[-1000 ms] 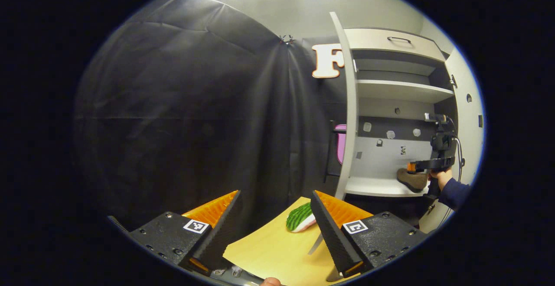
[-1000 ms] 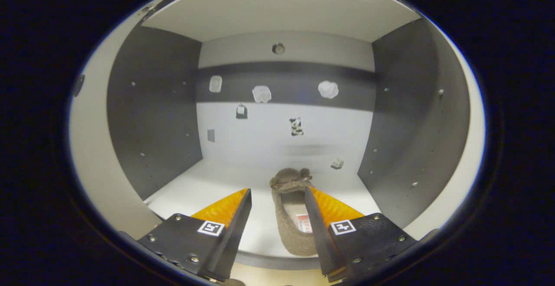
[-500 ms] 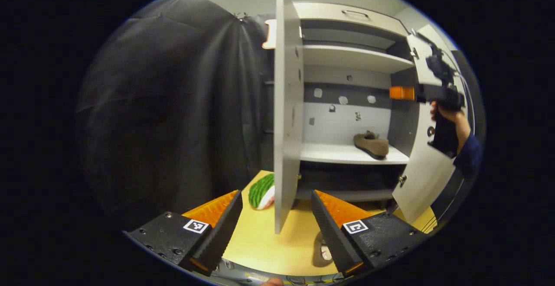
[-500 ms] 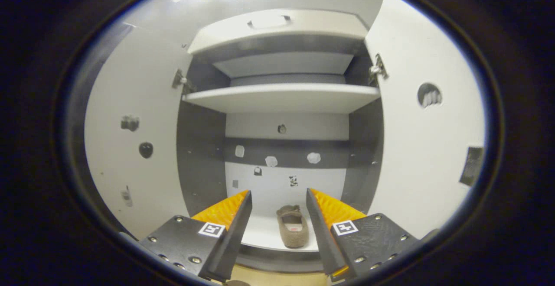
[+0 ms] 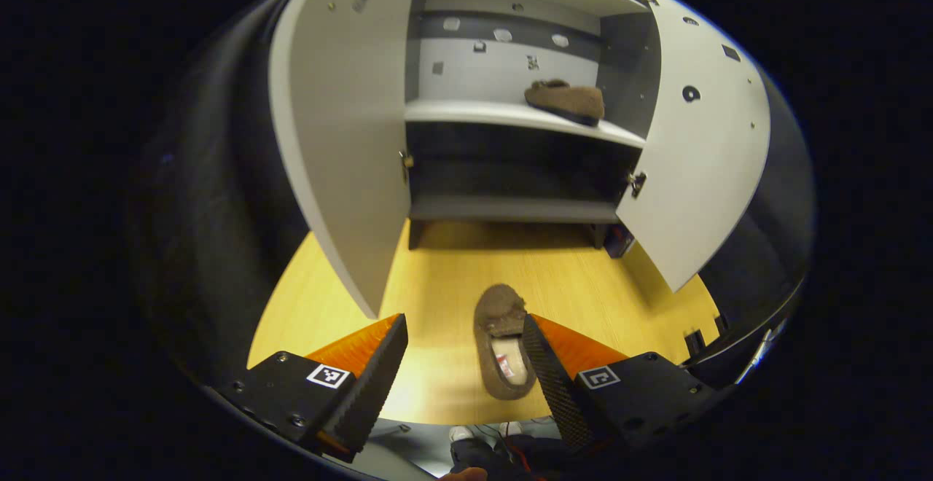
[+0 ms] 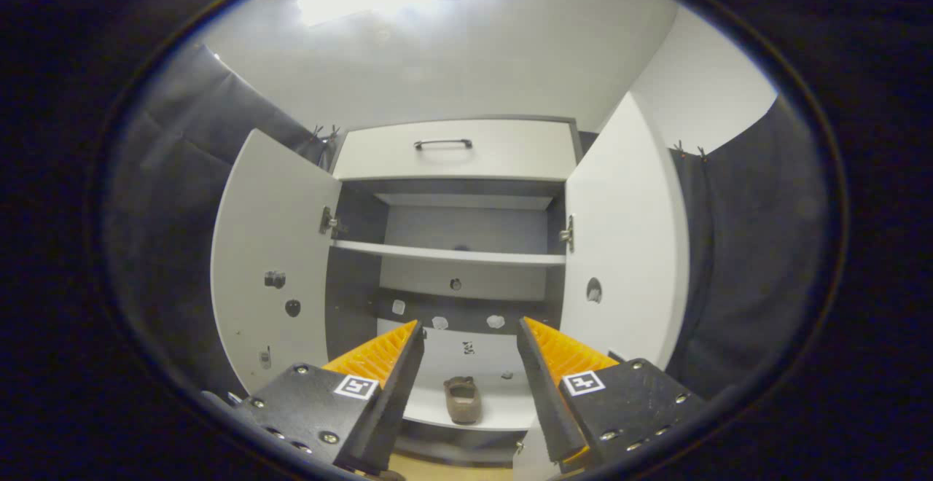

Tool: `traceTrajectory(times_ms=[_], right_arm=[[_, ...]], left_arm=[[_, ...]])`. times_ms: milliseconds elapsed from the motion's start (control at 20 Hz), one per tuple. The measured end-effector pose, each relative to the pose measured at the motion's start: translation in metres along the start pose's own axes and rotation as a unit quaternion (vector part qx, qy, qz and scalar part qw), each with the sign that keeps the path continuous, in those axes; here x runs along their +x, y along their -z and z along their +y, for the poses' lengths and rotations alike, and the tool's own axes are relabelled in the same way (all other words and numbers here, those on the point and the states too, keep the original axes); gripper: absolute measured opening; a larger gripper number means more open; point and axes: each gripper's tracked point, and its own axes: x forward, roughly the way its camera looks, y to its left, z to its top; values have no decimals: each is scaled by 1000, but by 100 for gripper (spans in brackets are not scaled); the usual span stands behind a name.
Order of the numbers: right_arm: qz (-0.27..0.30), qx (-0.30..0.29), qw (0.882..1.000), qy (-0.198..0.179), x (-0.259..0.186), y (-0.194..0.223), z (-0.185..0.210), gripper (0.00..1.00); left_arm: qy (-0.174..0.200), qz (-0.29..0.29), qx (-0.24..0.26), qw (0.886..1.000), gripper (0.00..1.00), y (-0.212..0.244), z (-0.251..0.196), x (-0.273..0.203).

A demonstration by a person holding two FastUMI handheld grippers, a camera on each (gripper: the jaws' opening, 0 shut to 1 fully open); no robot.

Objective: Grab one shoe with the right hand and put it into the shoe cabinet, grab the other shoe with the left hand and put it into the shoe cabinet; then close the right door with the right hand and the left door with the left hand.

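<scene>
Left tool (image 5: pixel 461 364), fingers apart, above the second shoe (image 5: pixel 504 342) on the surface (image 5: pixel 583 284); lower and straddle its sides before clamping. Right tool (image 6: pixel 466 375) apart, empty, facing the shelved shoe (image 6: pixel 462 399).

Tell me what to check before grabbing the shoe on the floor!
1. Left gripper open: ok, empty.
2. Floor shoe lined up: not ok, it lies beside the right finger, not centred in the gap.
3. Left door and right door open: ok.
4. Shelf has room: ok, first shoe sits on its right part.
5. Right gripper out of the cabinet: ok, open and empty.
</scene>
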Motion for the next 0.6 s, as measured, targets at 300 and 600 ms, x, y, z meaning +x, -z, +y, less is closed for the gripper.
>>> traceTrajectory(times_ms=[300,600], right_arm=[[-23,-32,995,92,-45,-32,-68,77],[-8,-61,989,131,-70,-35,-92,77]], left_arm=[[45,124,13,991,98,67,-16,73],[42,211,1,977,96,120,-10,111]])
